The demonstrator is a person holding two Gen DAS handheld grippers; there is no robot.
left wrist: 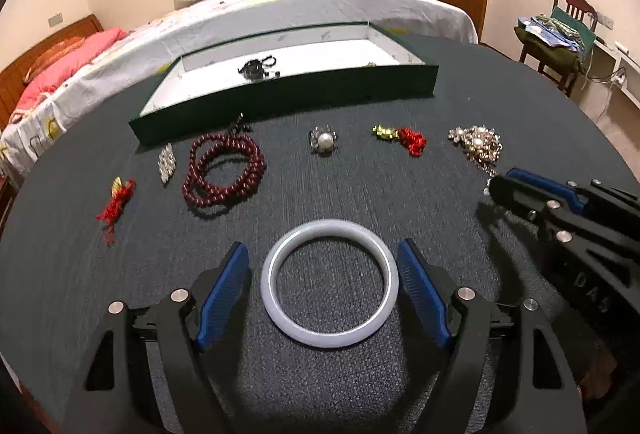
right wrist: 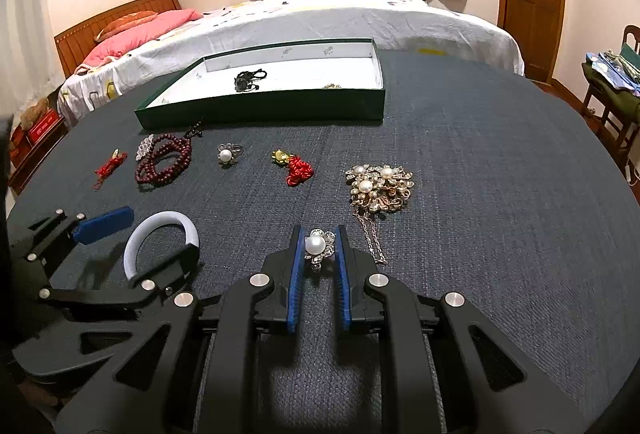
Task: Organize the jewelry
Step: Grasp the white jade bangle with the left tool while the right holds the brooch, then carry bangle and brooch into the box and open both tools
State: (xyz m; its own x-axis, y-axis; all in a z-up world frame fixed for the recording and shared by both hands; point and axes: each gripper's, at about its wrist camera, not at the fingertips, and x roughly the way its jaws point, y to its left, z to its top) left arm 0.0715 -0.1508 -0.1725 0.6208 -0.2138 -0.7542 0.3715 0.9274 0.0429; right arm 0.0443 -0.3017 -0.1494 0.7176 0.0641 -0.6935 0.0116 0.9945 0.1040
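The green tray [right wrist: 260, 110] sits toward the table's far edge. Near the front edge, the left gripper [left wrist: 322, 286] is spread wide around the pale bangle [left wrist: 330, 282], not touching. The right gripper [right wrist: 318, 246] pinches the pearl brooch [right wrist: 318, 244]; its round pearl could slip out.

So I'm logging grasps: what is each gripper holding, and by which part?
Right gripper is shut on the pearl brooch, pinched at its sides. Left gripper is open around the white bangle, holding nothing.

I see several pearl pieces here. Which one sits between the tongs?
The small pearl brooch, between the right tongs' blue fingers; the pearl ring and big cluster brooch lie farther off.
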